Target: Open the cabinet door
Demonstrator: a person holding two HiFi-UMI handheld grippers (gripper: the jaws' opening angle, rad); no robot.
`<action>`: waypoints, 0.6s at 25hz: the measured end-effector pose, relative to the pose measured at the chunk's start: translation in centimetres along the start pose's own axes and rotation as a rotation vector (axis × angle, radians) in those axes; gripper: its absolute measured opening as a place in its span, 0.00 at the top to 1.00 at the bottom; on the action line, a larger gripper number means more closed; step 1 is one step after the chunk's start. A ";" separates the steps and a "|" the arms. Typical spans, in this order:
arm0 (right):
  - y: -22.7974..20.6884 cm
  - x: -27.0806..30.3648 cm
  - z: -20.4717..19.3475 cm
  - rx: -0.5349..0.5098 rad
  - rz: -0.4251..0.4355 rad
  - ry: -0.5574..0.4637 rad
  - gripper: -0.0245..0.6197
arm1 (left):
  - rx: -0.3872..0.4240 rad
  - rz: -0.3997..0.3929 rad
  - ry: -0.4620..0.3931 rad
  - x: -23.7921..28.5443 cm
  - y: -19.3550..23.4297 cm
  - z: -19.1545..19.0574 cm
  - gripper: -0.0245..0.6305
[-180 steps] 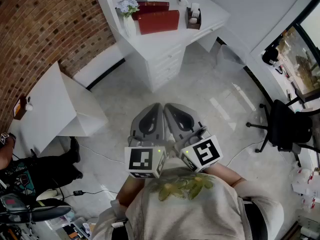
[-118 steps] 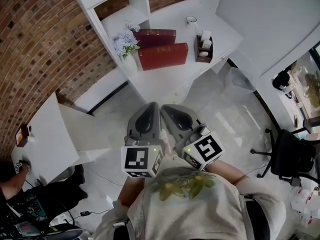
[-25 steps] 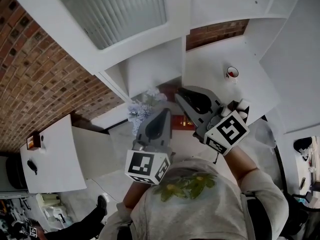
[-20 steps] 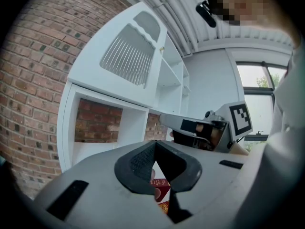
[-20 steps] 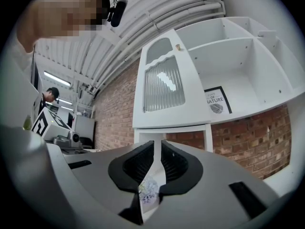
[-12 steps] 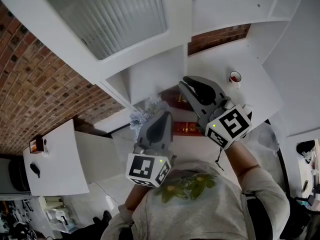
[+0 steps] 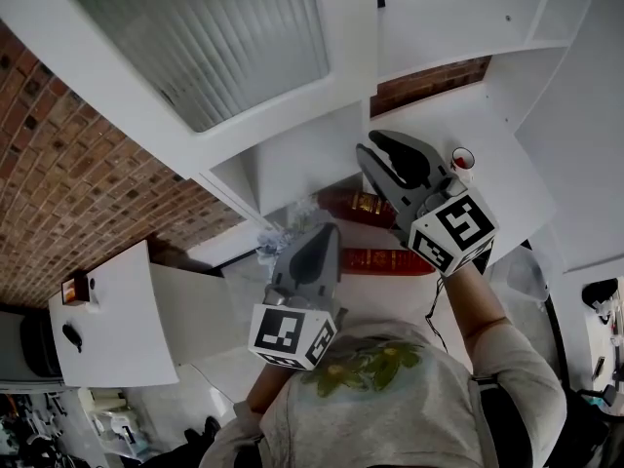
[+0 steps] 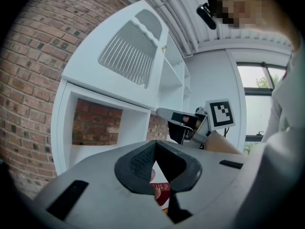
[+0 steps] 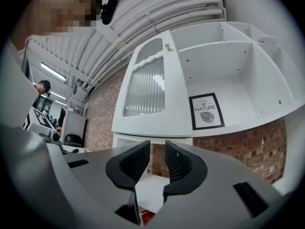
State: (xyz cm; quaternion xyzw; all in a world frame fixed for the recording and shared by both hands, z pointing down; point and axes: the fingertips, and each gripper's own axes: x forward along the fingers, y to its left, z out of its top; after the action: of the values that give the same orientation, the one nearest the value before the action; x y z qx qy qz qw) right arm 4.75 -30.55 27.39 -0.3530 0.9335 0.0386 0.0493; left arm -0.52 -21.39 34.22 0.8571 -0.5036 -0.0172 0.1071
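Note:
The white cabinet door (image 7: 210, 52) with its ribbed glass pane fills the upper left of the head view and stands closed against the shelf unit. In the right gripper view the door (image 9: 145, 87) has a small knob (image 9: 167, 46) near its top right corner. My right gripper (image 7: 375, 154) is raised below the door's lower right corner, apart from it, jaws a narrow gap apart with nothing between them (image 9: 157, 149). Lower down, over the counter, my left gripper (image 7: 317, 234) is shut and empty (image 8: 155, 144). The left gripper view shows the right gripper (image 8: 163, 112) under the door (image 8: 128, 46).
Open white shelves (image 9: 228, 70) with a framed print (image 9: 206, 111) sit right of the door. On the counter lie two red books (image 7: 385, 259), a flower bunch (image 7: 278, 234) and a mug (image 7: 462, 158). A brick wall (image 7: 88, 193) and a white desk (image 7: 107, 310) are on the left.
I have walked up to the shelf unit. In the last second my right gripper rose up and right toward the door; the left gripper stayed low.

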 end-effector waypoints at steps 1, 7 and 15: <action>-0.4 0.2 0.2 0.003 -0.006 -0.003 0.85 | -0.001 0.000 0.002 0.0 0.1 0.1 0.95; -2.9 1.1 0.7 0.034 -0.030 -0.015 0.84 | -0.009 0.012 0.004 0.2 0.4 0.0 0.95; -5.2 2.1 0.2 0.073 -0.039 -0.025 0.84 | -0.010 0.027 0.013 0.7 0.7 -0.3 0.95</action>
State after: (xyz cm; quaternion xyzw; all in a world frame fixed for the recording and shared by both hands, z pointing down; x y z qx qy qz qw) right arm 6.62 -35.80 26.79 -0.3685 0.9266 0.0082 0.0743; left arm -0.76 -22.31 34.70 0.8498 -0.5144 -0.0128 0.1147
